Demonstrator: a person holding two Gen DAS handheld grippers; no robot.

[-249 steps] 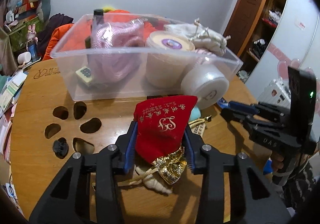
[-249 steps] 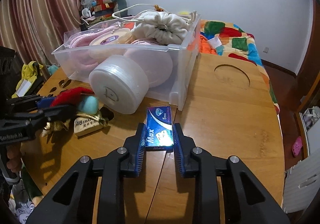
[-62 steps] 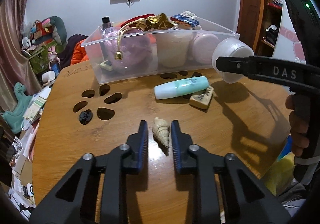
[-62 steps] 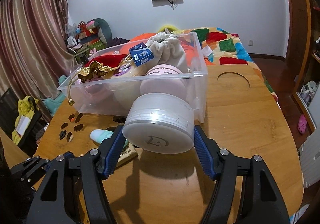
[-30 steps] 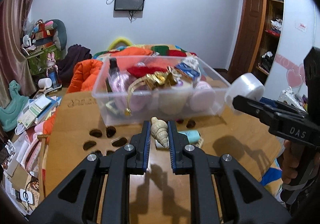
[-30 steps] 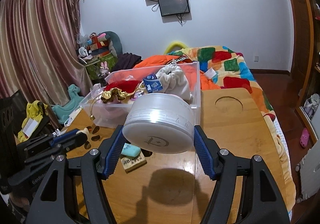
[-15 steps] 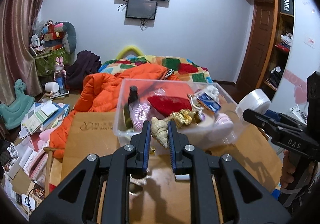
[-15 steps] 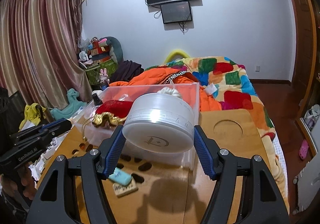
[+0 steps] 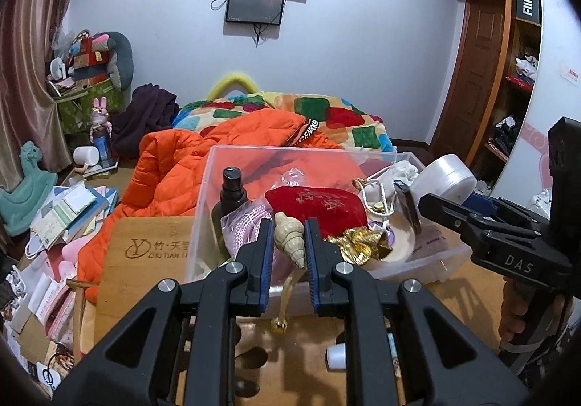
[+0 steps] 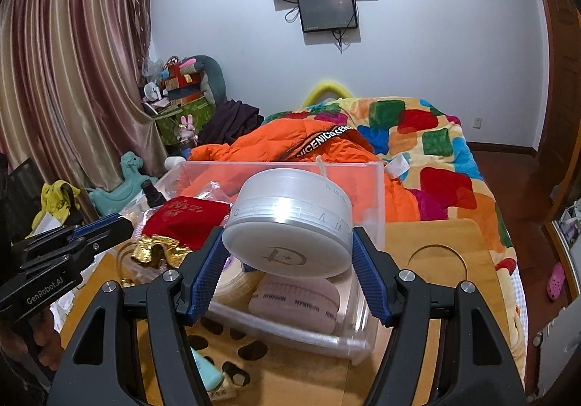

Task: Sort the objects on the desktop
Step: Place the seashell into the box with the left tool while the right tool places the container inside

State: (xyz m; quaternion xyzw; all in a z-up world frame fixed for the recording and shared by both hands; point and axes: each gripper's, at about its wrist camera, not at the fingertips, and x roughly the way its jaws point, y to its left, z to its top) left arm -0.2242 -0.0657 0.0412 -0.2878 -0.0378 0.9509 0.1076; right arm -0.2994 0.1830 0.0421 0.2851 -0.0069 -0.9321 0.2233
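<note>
My left gripper is shut on a cream spiral seashell and holds it above the near wall of the clear plastic bin. My right gripper is shut on a round white jar and holds it over the bin's right part. The bin holds a red pouch with gold trim, a dark bottle, a pink coil, a white cloth bag and a pink round case. The right gripper with the jar also shows at the right of the left wrist view.
The bin stands on a wooden table with cut-out holes. A mint tube and a small tan box lie on the table in front of the bin. A bed with an orange jacket is behind the table.
Both grippers have risen and moved forward over the bin, the left with the shell, the right with the jar. The views now look down into the bin.
</note>
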